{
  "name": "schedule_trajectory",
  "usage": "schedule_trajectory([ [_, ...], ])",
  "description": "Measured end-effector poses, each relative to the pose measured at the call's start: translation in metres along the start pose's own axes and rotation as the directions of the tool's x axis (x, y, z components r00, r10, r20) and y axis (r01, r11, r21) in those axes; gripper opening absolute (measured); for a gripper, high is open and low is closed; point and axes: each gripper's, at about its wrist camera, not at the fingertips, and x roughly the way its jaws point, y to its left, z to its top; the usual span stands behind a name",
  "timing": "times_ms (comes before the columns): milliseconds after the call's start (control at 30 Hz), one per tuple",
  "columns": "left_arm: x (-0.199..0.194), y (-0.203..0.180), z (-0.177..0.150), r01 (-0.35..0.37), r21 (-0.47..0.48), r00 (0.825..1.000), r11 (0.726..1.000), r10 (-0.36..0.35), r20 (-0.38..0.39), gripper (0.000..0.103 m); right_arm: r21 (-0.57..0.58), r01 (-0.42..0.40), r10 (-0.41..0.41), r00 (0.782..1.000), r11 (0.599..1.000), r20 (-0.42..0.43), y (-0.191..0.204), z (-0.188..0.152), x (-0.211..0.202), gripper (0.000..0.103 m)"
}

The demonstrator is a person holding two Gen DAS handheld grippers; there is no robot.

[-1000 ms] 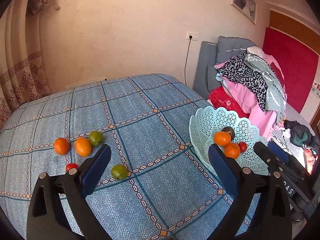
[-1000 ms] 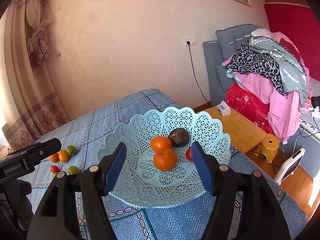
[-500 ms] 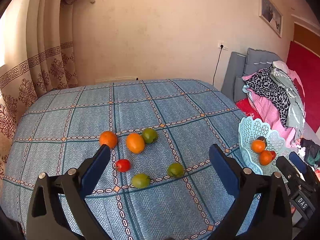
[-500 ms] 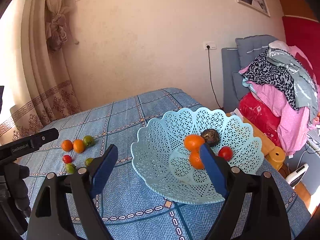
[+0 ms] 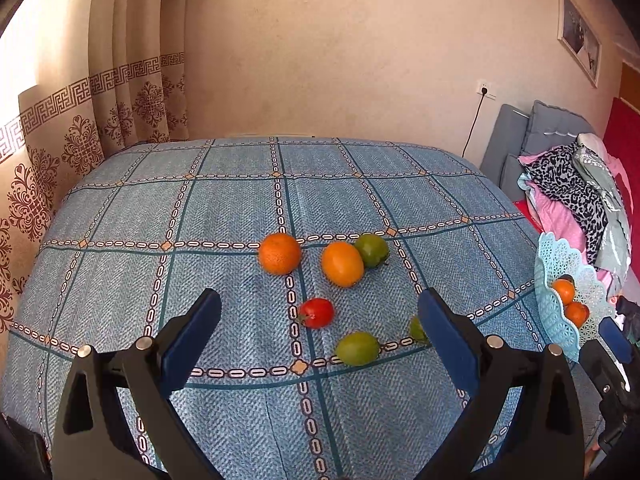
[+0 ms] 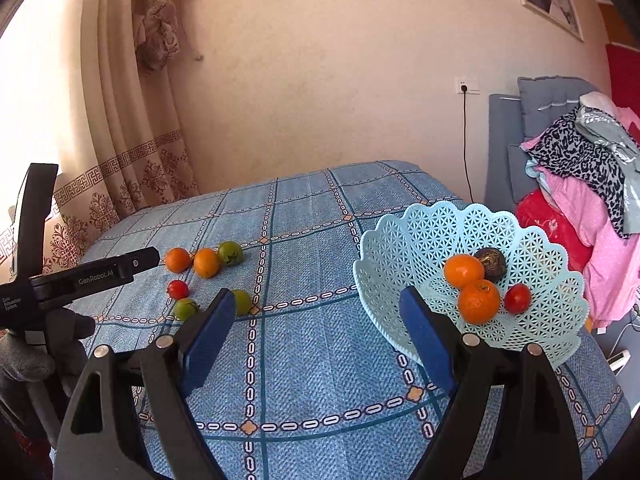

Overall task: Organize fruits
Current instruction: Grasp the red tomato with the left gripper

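Six loose fruits are seen on the blue checked bedspread (image 5: 224, 216). The red tomato (image 5: 316, 312) lies at twelve o'clock from the left gripper (image 5: 320, 334), whose jaws are spread wide and empty. The right gripper (image 6: 318, 336) is likewise wide and empty, with the lattice basket (image 6: 404, 232) at two o'clock. The left gripper is judged nearer.

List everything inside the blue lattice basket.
In the basket: two oranges, one behind the other, a dark round fruit and a small red fruit. The right gripper's finger covers part of the near wall, so anything there is hidden.
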Motion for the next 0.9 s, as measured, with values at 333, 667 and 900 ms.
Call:
schedule_trajectory([
  [333,0.042,0.020,-0.009,-0.010,-0.037,0.996,0.999,0.007,-0.094,0.079,-0.059,-0.036,0.033,0.999,0.998,-0.042,0.024,-0.011,0.011,0.083],
  [667,0.067,0.029,-0.016,0.073,-0.090,0.984,0.993,-0.087,-0.156,0.057,-0.079,-0.060,0.054,0.995,0.995,-0.082,0.033,-0.017,0.023,0.083],
  [900,0.074,0.028,-0.019,0.101,-0.083,0.982,0.991,-0.113,-0.153,0.030,-0.084,-0.084,0.074,0.991,0.993,-0.115,0.039,-0.021,0.032,0.083],
])
